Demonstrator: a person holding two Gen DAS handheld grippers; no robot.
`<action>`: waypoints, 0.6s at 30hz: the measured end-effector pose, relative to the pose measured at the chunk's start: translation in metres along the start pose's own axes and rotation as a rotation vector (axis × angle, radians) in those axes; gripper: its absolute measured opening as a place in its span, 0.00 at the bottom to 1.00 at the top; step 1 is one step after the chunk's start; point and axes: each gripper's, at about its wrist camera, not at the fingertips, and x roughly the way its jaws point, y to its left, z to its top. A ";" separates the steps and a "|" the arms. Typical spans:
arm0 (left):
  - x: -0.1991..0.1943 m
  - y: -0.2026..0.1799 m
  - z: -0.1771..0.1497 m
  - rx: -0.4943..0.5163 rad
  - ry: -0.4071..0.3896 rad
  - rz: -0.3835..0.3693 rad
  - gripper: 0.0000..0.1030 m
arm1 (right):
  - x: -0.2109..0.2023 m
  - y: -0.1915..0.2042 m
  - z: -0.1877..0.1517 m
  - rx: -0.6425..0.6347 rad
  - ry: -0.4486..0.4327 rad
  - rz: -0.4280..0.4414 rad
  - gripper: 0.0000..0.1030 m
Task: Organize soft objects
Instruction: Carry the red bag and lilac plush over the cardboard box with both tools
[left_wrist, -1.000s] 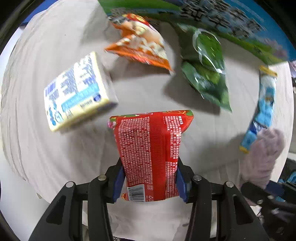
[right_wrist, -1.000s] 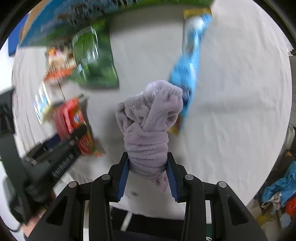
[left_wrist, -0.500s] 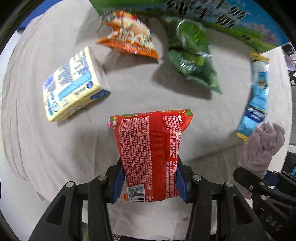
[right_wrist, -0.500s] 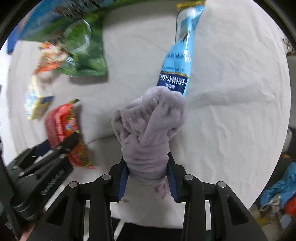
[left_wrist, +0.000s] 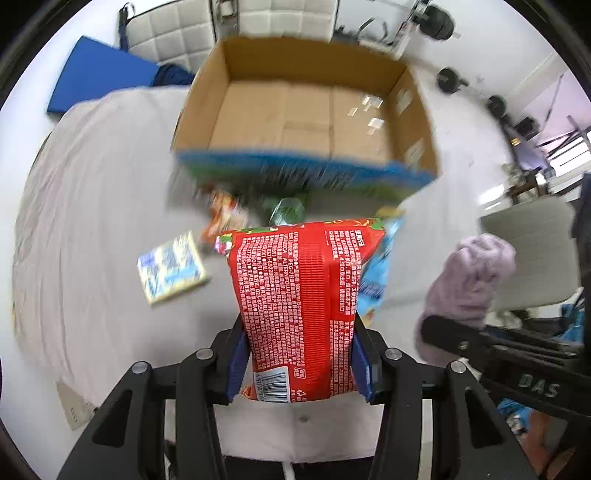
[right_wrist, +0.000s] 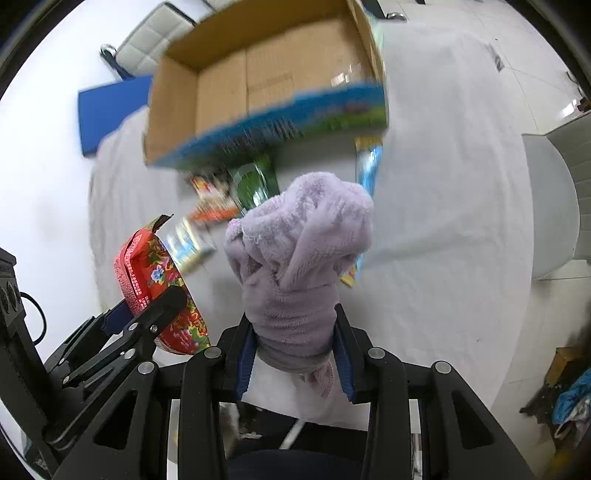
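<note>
My left gripper (left_wrist: 297, 360) is shut on a red snack packet (left_wrist: 299, 299) and holds it upright above the table. My right gripper (right_wrist: 293, 352) is shut on a rolled lilac fleece cloth (right_wrist: 299, 258), also lifted. The cloth shows at the right of the left wrist view (left_wrist: 469, 280), and the red packet at the left of the right wrist view (right_wrist: 155, 280). An open cardboard box (left_wrist: 306, 107) with an empty bottom stands at the far side of the table, and also in the right wrist view (right_wrist: 266, 85).
On the white tablecloth (left_wrist: 92, 221) in front of the box lie a yellow-blue pack (left_wrist: 170, 267), an orange snack bag (left_wrist: 225, 214), a green bag (left_wrist: 286, 212) and a blue stick pack (left_wrist: 376, 273). A grey chair (left_wrist: 532, 254) stands at the right.
Both grippers have lifted and tilted up with their loads. The view has swung from the tabletop to the open box beyond it. The items on the table look smaller and farther.
</note>
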 end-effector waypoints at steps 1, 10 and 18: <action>-0.001 0.001 0.008 0.002 -0.004 -0.009 0.43 | -0.007 0.003 0.010 -0.003 -0.015 0.008 0.38; 0.031 0.000 0.138 0.047 -0.023 -0.069 0.43 | -0.043 0.017 0.122 0.020 -0.129 -0.025 0.38; 0.105 -0.002 0.232 0.056 0.084 -0.098 0.43 | 0.026 0.020 0.238 0.052 -0.119 -0.098 0.38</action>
